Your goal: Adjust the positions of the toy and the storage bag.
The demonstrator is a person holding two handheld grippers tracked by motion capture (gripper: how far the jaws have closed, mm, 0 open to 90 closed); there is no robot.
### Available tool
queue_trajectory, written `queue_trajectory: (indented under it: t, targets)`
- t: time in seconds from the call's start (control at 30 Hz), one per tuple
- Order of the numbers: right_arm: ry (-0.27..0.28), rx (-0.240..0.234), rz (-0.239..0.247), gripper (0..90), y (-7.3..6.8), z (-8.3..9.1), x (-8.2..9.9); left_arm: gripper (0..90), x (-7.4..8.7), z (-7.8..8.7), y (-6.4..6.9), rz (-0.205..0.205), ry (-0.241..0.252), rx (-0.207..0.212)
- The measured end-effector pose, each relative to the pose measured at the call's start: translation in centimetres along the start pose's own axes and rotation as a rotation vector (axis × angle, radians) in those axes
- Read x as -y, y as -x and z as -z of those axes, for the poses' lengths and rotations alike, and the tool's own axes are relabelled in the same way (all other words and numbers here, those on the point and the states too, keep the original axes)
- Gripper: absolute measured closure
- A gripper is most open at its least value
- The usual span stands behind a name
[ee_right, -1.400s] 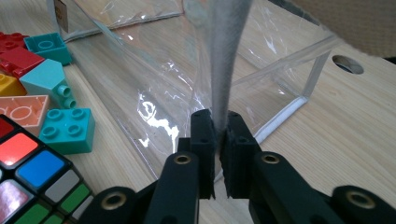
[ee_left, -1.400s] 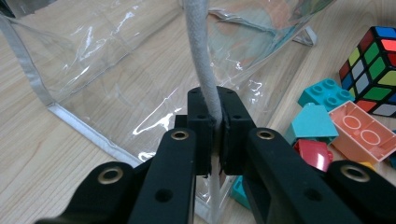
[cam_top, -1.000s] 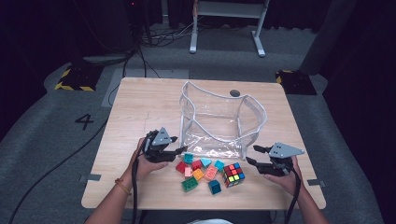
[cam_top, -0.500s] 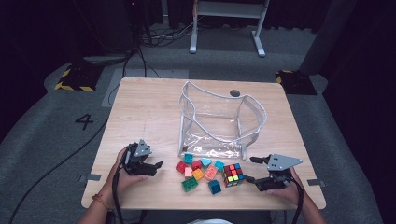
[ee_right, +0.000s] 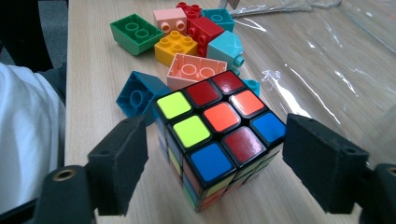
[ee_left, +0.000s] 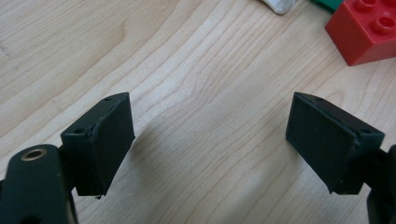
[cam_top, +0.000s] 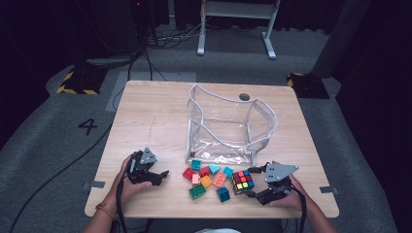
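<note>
Close by, puzzle cube (ee_right: 219, 140), toy bricks (ee_right: 187, 39) behind, clear bag (cam_top: 228, 128) beyond.

A light wooden table (cam_top: 160, 109) stood on grey carpet (cam_top: 43, 145) marked 4 (cam_top: 87, 126), with a white metal frame (cam_top: 235, 24) in the dark behind.

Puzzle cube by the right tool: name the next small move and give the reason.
Probably close the right tool on the puzzle cube. Its jaws, which have just been opening, stand wide on either side of the cube with gaps showing, so nothing is gripped yet. The cube rests on the table just in front of the clear bag, the likely place for it.
</note>
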State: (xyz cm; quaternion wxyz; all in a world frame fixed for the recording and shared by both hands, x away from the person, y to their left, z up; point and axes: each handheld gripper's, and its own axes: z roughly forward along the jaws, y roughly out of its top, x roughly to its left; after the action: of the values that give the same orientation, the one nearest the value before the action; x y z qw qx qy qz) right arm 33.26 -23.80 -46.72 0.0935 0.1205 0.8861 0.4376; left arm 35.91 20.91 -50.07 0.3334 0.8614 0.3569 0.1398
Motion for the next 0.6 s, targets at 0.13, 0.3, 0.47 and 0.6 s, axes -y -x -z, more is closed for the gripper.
queue_trajectory:
  t: [0.13,0.3,0.47,0.6]
  targets:
    - [-0.013,-0.022,-0.024,19.6,0.6,-0.3,0.1,14.6,0.1,-0.1,-0.3,0.02,0.003,0.017]
    - [-0.035,-0.063,0.019,16.8,1.7,-2.1,0.1,14.5,0.1,-0.1,-0.3,0.026,0.002,0.019]
    - [-0.055,-0.084,0.043,20.1,1.6,-3.1,0.3,14.5,0.1,-0.1,-0.3,0.024,0.002,0.019]
    - [-0.067,-0.071,0.032,31.4,1.3,-3.3,0.8,14.5,0.1,-0.1,-0.3,0.025,0.003,0.017]
